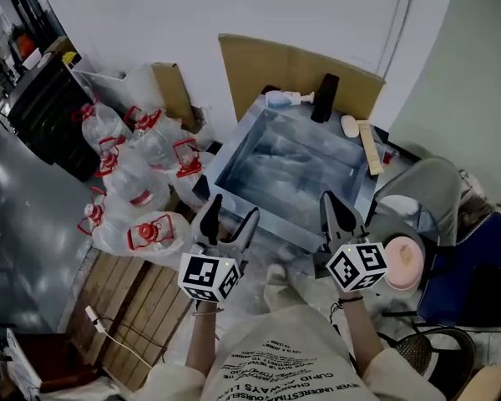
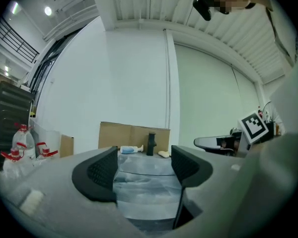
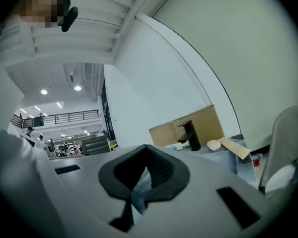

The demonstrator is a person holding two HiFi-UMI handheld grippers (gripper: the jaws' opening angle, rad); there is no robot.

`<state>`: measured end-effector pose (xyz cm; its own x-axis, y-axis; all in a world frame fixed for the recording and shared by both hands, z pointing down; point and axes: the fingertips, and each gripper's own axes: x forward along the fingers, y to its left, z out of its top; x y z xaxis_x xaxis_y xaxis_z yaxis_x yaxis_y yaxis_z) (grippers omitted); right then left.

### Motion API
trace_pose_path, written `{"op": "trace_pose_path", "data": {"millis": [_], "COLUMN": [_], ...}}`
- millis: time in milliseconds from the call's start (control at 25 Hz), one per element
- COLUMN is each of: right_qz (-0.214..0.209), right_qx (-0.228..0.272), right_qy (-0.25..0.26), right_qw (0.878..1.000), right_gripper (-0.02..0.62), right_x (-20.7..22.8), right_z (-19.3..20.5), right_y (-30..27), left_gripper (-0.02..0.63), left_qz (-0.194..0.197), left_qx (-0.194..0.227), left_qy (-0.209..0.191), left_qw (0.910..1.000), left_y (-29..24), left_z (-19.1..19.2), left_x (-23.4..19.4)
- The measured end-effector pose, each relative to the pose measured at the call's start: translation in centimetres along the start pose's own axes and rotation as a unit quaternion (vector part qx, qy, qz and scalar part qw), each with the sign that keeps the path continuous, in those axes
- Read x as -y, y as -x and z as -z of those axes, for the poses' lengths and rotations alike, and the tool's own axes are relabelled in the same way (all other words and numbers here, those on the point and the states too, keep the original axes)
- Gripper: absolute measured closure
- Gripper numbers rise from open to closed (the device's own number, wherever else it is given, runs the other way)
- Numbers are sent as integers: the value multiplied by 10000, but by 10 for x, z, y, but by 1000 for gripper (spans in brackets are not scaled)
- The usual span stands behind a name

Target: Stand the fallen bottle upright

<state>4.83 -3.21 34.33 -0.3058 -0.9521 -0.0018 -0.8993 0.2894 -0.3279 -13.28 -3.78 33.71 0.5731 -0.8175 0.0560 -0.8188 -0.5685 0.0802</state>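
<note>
Nearest, over the near edge of the steel sink (image 1: 230,154), the person holds both tools side by side and well apart. The left gripper (image 1: 232,214) has its fingers spread wide, with only the sink basin showing in the gap. The right gripper (image 1: 335,209) has its fingers brought together at the tips and grips nothing (its own view shows just a sliver of the basin behind the pads). Neither tool touches the sink. At the sink's far edge the fallen bottle (image 1: 285,98) lies on its side on the rim, a pale blue and white pump bottle with its nozzle pointing toward the black faucet (image 1: 325,97) just to its right. Past the faucet, near the far right corner, sits a pale bar of soap (image 1: 349,125), and a wooden strip (image 1: 369,146) runs along the right edge. A cardboard sheet (image 1: 296,67) stands behind the sink against the white wall.
</note>
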Motion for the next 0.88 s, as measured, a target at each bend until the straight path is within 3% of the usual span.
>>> {"op": "trace_pose_path", "data": {"millis": [400,880], "right_qz": [159,137], "right_qx": [-107,-196], "right_qy": [-37,-138], "right_qw": [9998,9996], "right_gripper": [591,591], "right_x": [30,61], "right_z": [-4,-2], "right_y": [-80,-142], "left_gripper": [281,281], "left_qz": [230,482], "left_qx": [-175,-304], "left_qy": [87,-3], "left_qw": [9995,9984], "left_y": [-83,-163], "left_z": [0,0], "left_x": [-39,-54]}}
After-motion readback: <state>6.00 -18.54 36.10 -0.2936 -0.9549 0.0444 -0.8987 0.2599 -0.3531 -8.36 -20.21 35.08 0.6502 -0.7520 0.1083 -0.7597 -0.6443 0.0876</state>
